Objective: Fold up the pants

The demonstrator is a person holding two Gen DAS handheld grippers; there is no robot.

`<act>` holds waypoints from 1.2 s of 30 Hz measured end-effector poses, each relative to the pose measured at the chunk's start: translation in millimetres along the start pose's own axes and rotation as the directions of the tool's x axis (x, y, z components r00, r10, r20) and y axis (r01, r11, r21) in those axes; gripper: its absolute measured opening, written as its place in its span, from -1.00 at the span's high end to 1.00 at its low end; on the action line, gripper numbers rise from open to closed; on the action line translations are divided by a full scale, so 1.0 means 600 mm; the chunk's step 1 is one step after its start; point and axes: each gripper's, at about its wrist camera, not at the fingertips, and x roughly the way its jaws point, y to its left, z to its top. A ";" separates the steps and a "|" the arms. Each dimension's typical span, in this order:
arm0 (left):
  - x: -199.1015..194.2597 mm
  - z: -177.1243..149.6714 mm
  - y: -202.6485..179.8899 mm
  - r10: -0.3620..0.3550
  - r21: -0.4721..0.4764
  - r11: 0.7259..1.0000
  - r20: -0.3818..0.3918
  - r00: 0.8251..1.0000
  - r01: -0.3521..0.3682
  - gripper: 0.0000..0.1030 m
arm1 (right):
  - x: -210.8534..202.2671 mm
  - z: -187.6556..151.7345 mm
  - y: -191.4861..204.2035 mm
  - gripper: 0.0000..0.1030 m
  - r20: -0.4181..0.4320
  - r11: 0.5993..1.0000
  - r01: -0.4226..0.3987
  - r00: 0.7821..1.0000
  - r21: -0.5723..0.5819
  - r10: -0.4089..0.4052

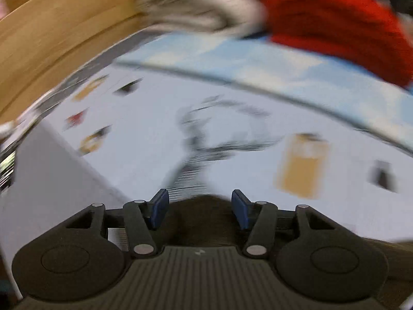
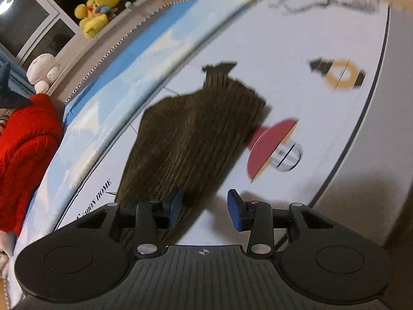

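Observation:
The pants [image 2: 193,134] are dark brown corduroy, lying as a long folded strip on the white printed bedsheet [image 2: 296,38]. My right gripper [image 2: 205,210] is open just above the near end of the pants, its left pad over the fabric and its right pad over bare sheet. My left gripper [image 1: 200,210] is open, with a dark brown part of the pants [image 1: 204,222] showing between and below its blue pads [image 1: 160,206]. The left wrist view is blurred by motion.
A red knitted garment [image 1: 335,20] and a grey-white fuzzy one [image 1: 196,2] lie at the far side of the bed. The red garment also shows in the right wrist view [image 2: 25,155]. A blue cloud-print cover [image 2: 144,59] borders the sheet. Plush toys [image 2: 95,7] sit on a ledge.

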 end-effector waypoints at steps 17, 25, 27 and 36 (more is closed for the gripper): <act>-0.058 -0.080 -0.312 -0.504 0.532 0.758 0.108 0.857 0.378 0.68 | 0.000 0.004 0.006 0.18 0.212 0.987 -0.123 0.972 0.103 0.099; -0.075 -0.055 -0.301 -0.417 0.372 0.870 0.206 0.885 0.323 0.47 | -0.007 -0.008 0.006 0.14 0.305 0.993 -0.054 0.952 0.105 0.019; -0.084 -0.066 -0.307 -0.483 0.374 0.837 0.158 0.861 0.400 0.47 | -0.007 -0.021 0.007 0.14 0.315 0.991 0.006 0.948 0.132 -0.048; -0.084 -0.151 -0.369 -0.672 0.545 0.544 -0.173 0.720 0.638 0.03 | 0.020 -0.074 0.050 0.12 0.236 0.994 0.032 0.970 0.101 -0.055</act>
